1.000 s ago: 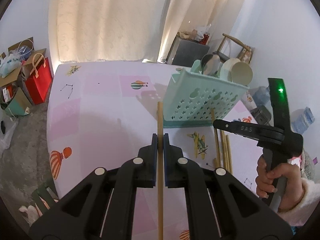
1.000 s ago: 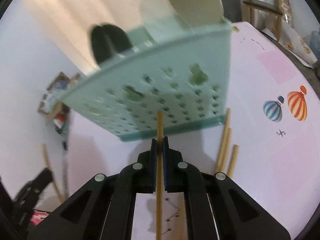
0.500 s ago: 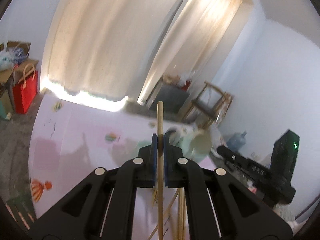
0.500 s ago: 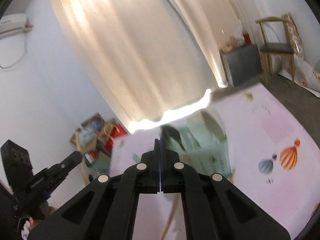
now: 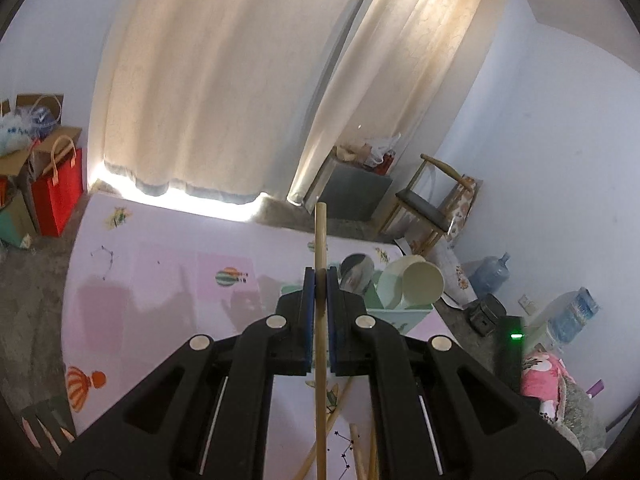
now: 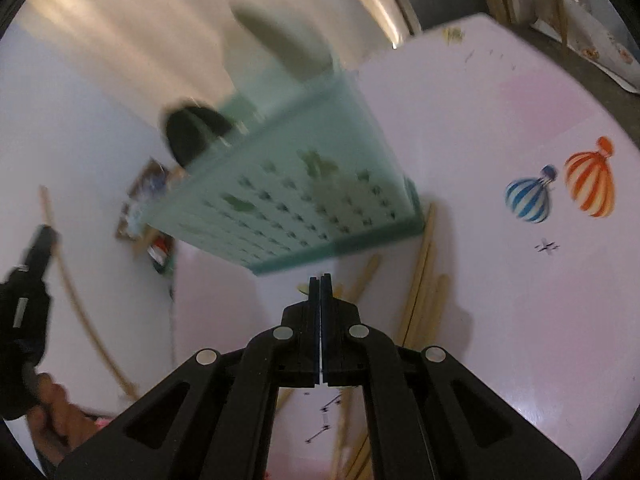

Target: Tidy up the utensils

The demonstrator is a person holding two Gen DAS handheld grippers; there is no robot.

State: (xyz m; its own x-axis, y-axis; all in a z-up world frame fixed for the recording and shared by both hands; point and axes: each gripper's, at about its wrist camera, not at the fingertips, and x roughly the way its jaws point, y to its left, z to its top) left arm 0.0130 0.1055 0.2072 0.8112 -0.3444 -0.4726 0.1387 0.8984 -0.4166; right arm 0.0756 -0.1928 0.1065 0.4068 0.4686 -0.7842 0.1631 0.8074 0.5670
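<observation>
My left gripper [image 5: 320,276] is shut on a wooden chopstick [image 5: 320,232], which stands upright between the blue pads, lifted above the pink table [image 5: 160,280]. Just behind it is the teal basket [image 5: 400,314] holding cream cups [image 5: 422,284] and a dark ladle [image 5: 356,272]. My right gripper [image 6: 321,280] is shut with nothing between its fingers, pointing down at the table in front of the blurred basket [image 6: 312,200]. Loose chopsticks [image 6: 420,280] lie beside the basket's right corner. The left gripper [image 6: 42,240] with its chopstick [image 6: 80,312] shows at the far left.
More chopsticks [image 5: 344,400] lie on the table under my left gripper. A wooden chair [image 5: 428,204], a grey cabinet [image 5: 352,192] and water bottles [image 5: 490,276] stand past the table's far right. Red bags and boxes [image 5: 56,188] sit on the floor at the left.
The right gripper held a chopstick a second ago and is now empty; its view swung up, then back down to the basket. The left gripper rose with its chopstick and tilted upward.
</observation>
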